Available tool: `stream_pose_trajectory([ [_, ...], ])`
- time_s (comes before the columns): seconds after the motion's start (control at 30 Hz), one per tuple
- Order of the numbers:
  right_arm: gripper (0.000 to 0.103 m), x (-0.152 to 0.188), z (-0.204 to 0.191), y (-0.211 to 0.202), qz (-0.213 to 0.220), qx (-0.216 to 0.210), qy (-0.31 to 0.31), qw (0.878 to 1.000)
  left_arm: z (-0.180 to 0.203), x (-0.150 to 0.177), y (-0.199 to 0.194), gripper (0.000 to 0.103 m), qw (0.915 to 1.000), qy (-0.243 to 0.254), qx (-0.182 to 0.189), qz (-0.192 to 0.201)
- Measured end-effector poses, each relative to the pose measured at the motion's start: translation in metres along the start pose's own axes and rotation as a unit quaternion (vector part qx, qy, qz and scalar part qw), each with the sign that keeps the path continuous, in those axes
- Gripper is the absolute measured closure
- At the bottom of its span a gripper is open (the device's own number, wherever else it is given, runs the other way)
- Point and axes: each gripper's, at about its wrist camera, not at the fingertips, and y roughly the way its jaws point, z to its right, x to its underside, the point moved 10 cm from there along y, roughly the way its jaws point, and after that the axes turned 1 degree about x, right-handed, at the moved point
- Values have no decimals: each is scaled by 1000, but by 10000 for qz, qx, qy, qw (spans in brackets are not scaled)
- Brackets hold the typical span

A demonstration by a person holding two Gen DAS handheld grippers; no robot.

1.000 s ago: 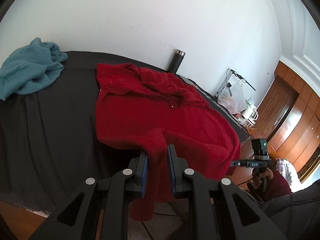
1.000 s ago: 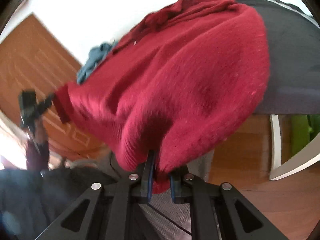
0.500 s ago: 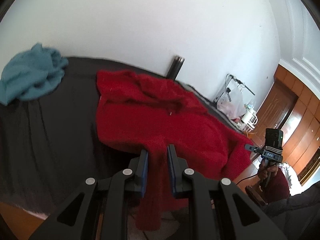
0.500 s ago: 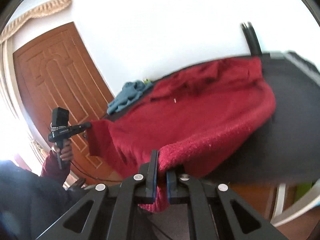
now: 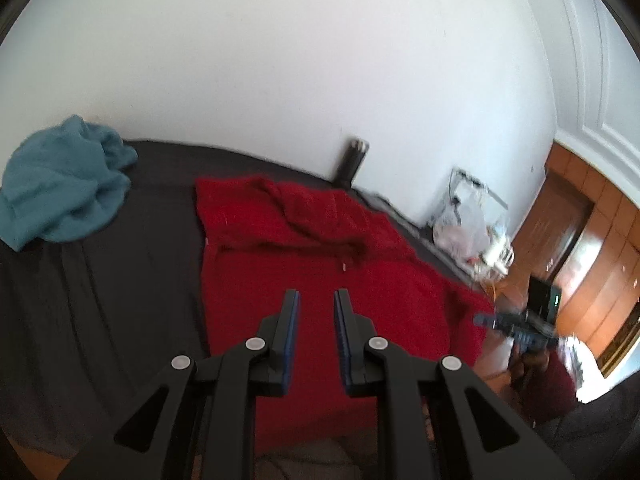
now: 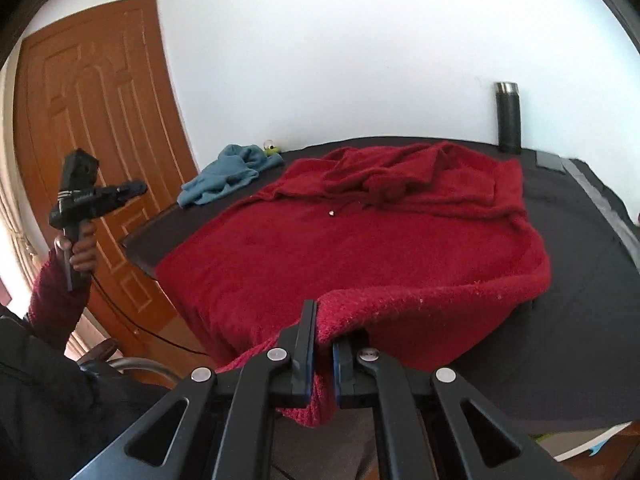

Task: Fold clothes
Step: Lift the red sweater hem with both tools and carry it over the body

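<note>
A red fleece garment lies spread on a bed with a dark sheet. My left gripper hovers over the garment's near hem with its jaws a narrow gap apart. The right wrist view shows that gripper in a hand, apart from the cloth, nothing hanging from it. My right gripper is shut on the red garment's hem corner and holds it up off the bed edge. The hem sags away to the right. The left wrist view shows the right gripper, blurred, at the garment's right corner.
A crumpled teal garment lies at the bed's far left corner. A dark flask stands against the white wall. A wooden door is on the left. A plastic bag with clutter and wooden cabinets are on the right.
The strip of hem that hung between the left jaws is out of them; that gripper rose slightly. The right gripper rose and rolled level, lifting its hem corner.
</note>
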Motion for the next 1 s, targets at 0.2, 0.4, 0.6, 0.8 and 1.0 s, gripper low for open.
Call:
stream_pose_trajectory([
  [0.2,96,-13,1,4,101,-34,68,9999,2,59,0,35,9979,211,-166,-582],
  [0.4,96,-23,-1,-6,188,-7,90,9998,-3,110,-17,17,9954,72,48,-951],
  [0.6,96,-22,-3,-10,174,-1,194,9997,-15,154,-17,17,9905,121,326,-1333],
  [0.8,96,-21,-5,-9,85,41,210,9997,-40,169,42,17,9787,-113,678,-1934],
  [1.0,96,-14,-3,-9,32,62,242,9997,-43,172,76,18,9707,202,676,-2298],
])
